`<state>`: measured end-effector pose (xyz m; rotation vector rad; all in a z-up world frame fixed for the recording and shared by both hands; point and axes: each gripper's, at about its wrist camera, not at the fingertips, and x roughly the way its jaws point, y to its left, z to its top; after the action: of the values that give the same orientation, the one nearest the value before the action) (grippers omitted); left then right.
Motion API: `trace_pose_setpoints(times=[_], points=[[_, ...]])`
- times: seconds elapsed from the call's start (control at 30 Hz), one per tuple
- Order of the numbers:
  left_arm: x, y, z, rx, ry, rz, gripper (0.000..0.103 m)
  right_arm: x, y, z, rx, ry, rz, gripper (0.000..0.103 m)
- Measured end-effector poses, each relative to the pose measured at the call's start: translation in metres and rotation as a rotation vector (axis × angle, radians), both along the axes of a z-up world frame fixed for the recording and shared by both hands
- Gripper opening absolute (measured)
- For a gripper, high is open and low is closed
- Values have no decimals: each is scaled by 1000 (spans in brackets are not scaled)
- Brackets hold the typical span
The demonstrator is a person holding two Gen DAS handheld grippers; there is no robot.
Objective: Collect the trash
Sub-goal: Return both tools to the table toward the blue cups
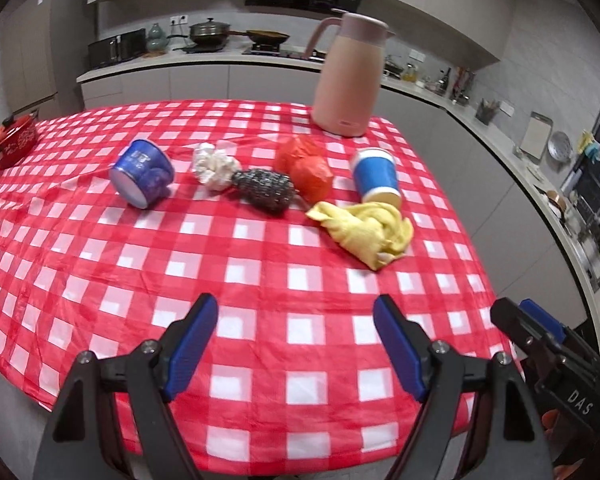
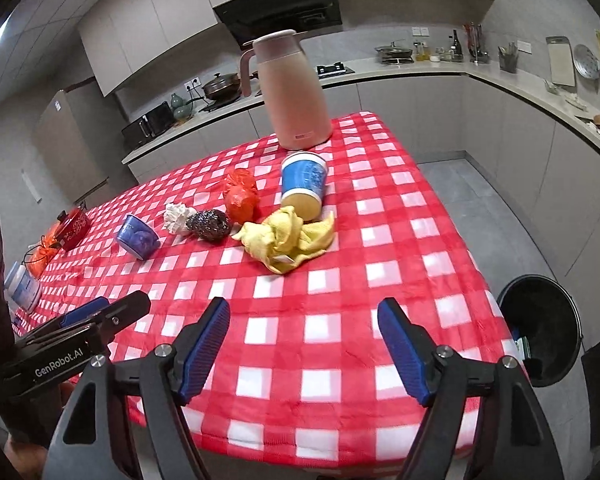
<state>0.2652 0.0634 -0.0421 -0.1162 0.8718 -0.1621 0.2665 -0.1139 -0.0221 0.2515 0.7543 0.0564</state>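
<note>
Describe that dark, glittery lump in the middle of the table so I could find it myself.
Start at the tall pink jug standing at the far end of the red checked tablecloth, then come toward the row of litter in front of it. The lump is a steel scouring ball, between a crumpled white tissue and an orange plastic bag. It alone is dark and sparkly.
</note>
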Motion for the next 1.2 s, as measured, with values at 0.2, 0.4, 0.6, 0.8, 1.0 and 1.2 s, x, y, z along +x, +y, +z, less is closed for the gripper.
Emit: trace_pose_setpoints(times=[0.2, 0.4, 0.6, 0.8, 1.0, 1.2], points=[[20, 11, 1, 43, -7, 39, 81, 32, 4, -3, 30, -8, 37, 82], [38, 29, 1, 59, -7, 88, 81, 62, 10, -1, 34, -17, 65, 82], [58, 52, -3, 58, 6, 108, 81, 84, 33, 1, 21, -19, 97, 82], [82, 80, -7, 68, 5, 73, 81, 104, 64, 0, 13, -24, 83, 82], [113, 116, -7, 76, -2, 41, 81, 125, 100, -2, 10, -14, 42, 82], [140, 135, -15, 87, 12, 2, 81, 145, 117, -7, -4, -1, -27, 82]])
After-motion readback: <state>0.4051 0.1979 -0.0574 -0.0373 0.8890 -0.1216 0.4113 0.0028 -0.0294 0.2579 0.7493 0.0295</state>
